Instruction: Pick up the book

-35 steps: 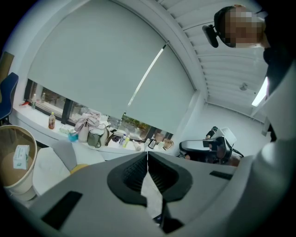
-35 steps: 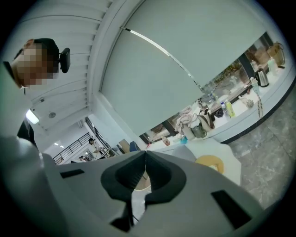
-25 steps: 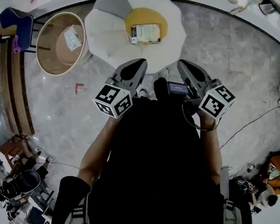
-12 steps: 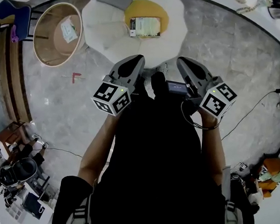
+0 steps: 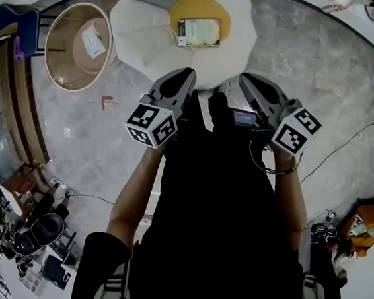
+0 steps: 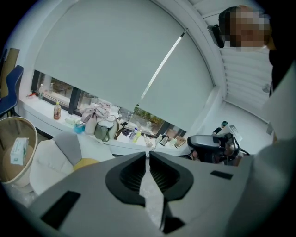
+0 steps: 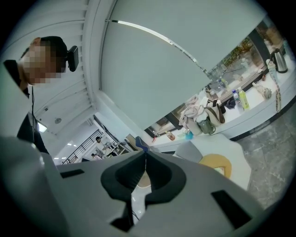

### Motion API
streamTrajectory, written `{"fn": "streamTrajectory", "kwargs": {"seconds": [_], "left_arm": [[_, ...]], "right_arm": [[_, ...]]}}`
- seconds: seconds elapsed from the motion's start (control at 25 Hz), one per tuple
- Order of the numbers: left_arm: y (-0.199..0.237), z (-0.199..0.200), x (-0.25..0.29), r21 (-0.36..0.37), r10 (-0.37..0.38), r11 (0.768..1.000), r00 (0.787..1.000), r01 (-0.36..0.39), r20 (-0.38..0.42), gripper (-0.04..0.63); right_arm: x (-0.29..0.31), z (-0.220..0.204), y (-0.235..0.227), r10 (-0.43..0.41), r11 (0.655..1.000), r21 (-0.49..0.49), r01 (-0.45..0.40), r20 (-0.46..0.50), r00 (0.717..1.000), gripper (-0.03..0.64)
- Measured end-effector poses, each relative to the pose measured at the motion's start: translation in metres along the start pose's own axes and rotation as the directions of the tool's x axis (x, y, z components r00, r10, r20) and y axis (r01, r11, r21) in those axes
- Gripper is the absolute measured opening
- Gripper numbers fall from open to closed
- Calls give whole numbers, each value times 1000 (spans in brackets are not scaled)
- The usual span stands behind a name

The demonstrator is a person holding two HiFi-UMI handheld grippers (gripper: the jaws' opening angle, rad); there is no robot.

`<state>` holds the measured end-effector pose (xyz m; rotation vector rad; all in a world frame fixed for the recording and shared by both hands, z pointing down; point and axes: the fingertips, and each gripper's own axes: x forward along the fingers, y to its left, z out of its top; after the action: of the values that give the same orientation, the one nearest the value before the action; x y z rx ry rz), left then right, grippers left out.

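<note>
The book (image 5: 199, 32) lies flat on the yellow centre (image 5: 200, 11) of a white egg-shaped cushion (image 5: 146, 28) on the floor, ahead of both grippers. My left gripper (image 5: 190, 73) hangs over the cushion's near edge, short of the book. In the left gripper view (image 6: 148, 153) its jaws show only a thin slit and are opening, with nothing between them. My right gripper (image 5: 244, 77) is level with it to the right. Its tips meet in the right gripper view (image 7: 145, 152) and hold nothing. Neither gripper touches the book.
A round wooden basket (image 5: 75, 44) holding a small box (image 5: 92, 41) stands left of the cushion. A red mark (image 5: 106, 100) is on the marble floor. A cable (image 5: 346, 152) runs at right. A window ledge (image 6: 115, 139) crowded with bags and bottles lies beyond.
Both grippers have moved a little forward and lower, side by side, towards the cushion. The left jaws have parted to a thin slit. The book has not moved.
</note>
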<state>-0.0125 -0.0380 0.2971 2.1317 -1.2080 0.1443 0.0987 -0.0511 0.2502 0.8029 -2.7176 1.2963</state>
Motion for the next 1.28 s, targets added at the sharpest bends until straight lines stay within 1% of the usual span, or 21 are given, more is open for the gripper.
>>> {"fn": "streamTrajectory", "kwargs": {"seconds": [0.24,0.44,0.56,0.84,1.04,1.28], "left_arm": [[39,5,18,8,-40,999,997,40,-59,45],[74,10,34,12,-81,997,992,83,-101,67],[97,6,41,5,-93,995,987,95,-134,93],[151,-8,65,9,-113,993,972,117,-207,115],[190,-21,88,1,-105,994,970,108,-221,137],[233,-40,118,-58,-98,994,972,88,-212,164]], "right_arm": [[33,-4,-9,-35,999,14,35,-9,999,17],[62,-7,-19,-86,996,31,86,-14,996,17],[81,-10,-23,-116,992,54,116,-11,993,17],[120,-21,-37,-148,984,92,151,-33,988,17],[143,-31,-53,-157,980,113,163,-62,986,17],[164,-48,-76,-153,977,135,166,-97,983,17]]}}
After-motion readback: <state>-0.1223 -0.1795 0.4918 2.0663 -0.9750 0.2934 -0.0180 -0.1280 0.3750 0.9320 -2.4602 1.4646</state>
